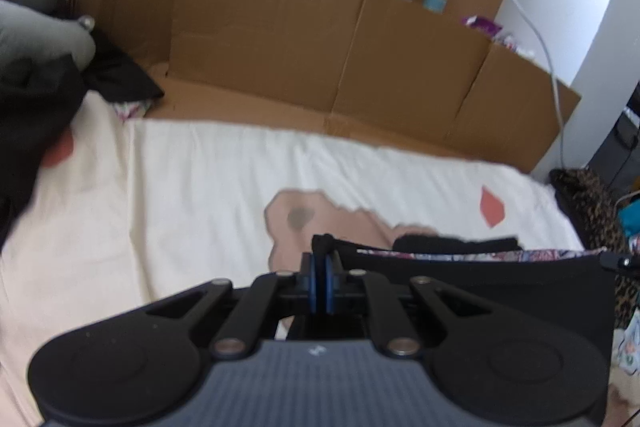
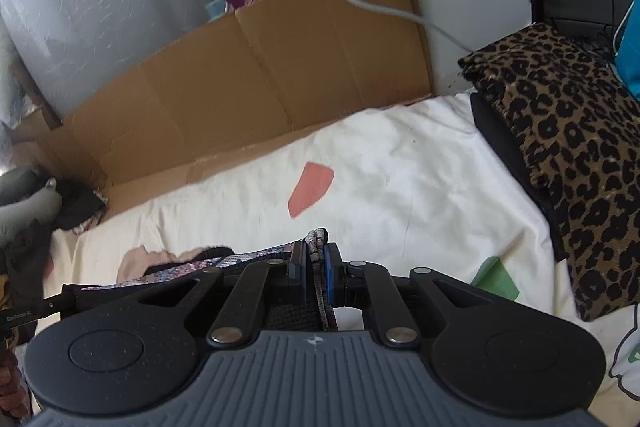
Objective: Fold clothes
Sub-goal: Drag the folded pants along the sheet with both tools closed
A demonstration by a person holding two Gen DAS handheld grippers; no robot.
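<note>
White bedsheet (image 2: 400,155) fills both views' middle, cardboard (image 1: 260,39) behind. Each hand-held gripper, left (image 1: 320,267) and right (image 2: 316,255), is clenched on a top corner of the black garment (image 1: 480,291), stretched at lower frame. Even tension should keep the fold square. Leopard-print pile (image 2: 560,147) crowds the right edge.
</note>
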